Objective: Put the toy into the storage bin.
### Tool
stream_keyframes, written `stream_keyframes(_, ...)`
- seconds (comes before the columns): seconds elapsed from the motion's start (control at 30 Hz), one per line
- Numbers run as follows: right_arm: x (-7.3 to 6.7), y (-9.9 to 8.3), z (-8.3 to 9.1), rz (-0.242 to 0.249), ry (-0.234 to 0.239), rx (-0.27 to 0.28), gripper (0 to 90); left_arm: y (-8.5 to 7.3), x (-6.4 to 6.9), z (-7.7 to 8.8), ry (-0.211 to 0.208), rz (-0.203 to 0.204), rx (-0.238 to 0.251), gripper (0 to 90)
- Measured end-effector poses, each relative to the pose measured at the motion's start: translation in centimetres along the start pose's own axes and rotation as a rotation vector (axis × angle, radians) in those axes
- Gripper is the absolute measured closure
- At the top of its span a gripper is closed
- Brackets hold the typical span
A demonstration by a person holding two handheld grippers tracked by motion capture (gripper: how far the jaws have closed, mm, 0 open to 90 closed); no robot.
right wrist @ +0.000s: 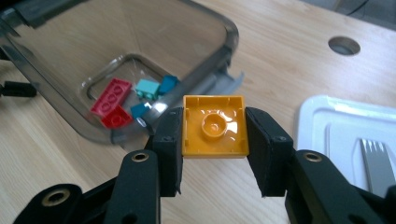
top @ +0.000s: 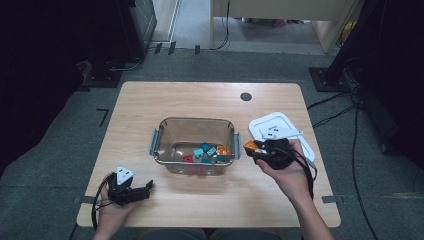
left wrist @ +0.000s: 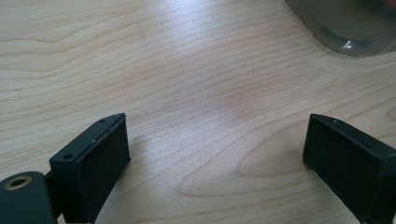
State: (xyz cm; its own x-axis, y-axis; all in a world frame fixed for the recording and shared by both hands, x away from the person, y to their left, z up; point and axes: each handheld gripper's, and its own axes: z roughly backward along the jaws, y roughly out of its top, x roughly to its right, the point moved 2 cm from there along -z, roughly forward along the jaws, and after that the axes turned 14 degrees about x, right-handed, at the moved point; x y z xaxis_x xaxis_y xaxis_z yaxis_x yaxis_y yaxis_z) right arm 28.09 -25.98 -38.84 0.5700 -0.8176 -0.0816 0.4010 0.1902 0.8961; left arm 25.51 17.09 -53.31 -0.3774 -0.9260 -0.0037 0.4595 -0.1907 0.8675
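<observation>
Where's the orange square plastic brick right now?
The orange square plastic brick sits clamped in the right gripper, just right of the clear plastic container.

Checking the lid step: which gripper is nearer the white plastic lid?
Right. The right gripper hovers at the white plastic lid's near-left edge; the left gripper rests at the table's front-left.
</observation>
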Motion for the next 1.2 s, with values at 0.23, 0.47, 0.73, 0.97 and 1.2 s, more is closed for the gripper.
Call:
stream_keyframes(0.23, -1.2, 2.0, -1.5, 0.033, 0.032, 0.004, 60.2, 0.0, 0.0, 0.0, 0.001, -0.002, 0.0, 7.0)
stream_keyframes(0.47, -2.7, 3.3, -3.3, 0.041, 0.073, 0.01, 60.1, 0.0, 0.0, 0.0, 0.0, -0.001, -0.001, 7.0)
stream_keyframes(0.73, -4.0, 3.9, -5.3, 0.03, 0.111, 0.014, 60.2, 0.0, 0.0, 0.0, 0.0, -0.001, 0.0, 7.0)
stream_keyframes(0.97, -5.0, 3.8, -7.1, 0.02, 0.14, 0.005, 59.8, 0.0, 0.0, 0.0, 0.0, -0.001, 0.0, 7.0)
stream_keyframes(1.2, -5.0, 3.9, -7.2, 0.007, 0.147, 0.016, 52.8, 0.0, 0.0, 0.0, 0.0, -0.002, 0.0, 7.0)
